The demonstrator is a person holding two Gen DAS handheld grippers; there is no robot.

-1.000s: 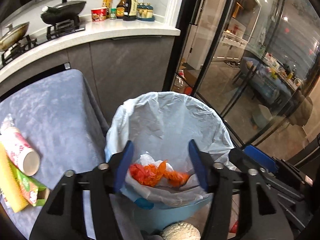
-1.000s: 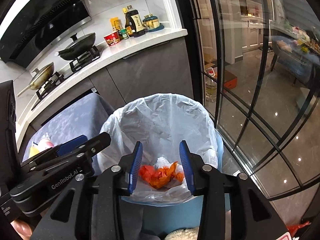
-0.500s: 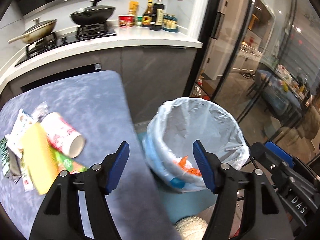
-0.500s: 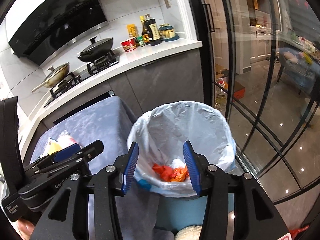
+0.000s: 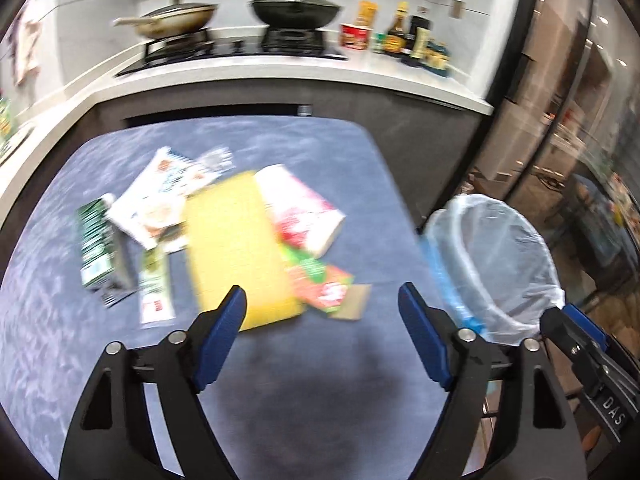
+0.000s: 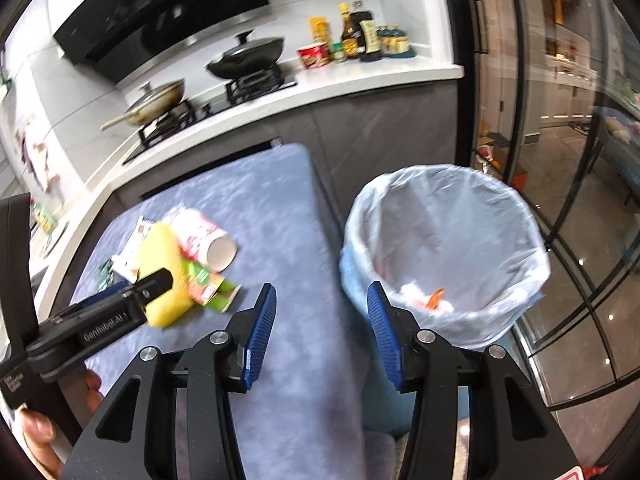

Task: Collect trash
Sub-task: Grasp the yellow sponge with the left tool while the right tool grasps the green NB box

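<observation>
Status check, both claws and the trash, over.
Left claw open, empty, over trash pile. Right claw open, empty, beside lined bin. Nothing blocking.

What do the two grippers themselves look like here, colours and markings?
Both are matte black frames with silver round bolts and ribbed blue finger pads. The left gripper and right gripper look identical in build. Seen from the right wrist camera, the left unit's side carries white "GenRobot.AI" lettering; from the left wrist camera, the right unit shows white letters "DAS". A bare hand grips the left handle; no sleeve shows.
</observation>
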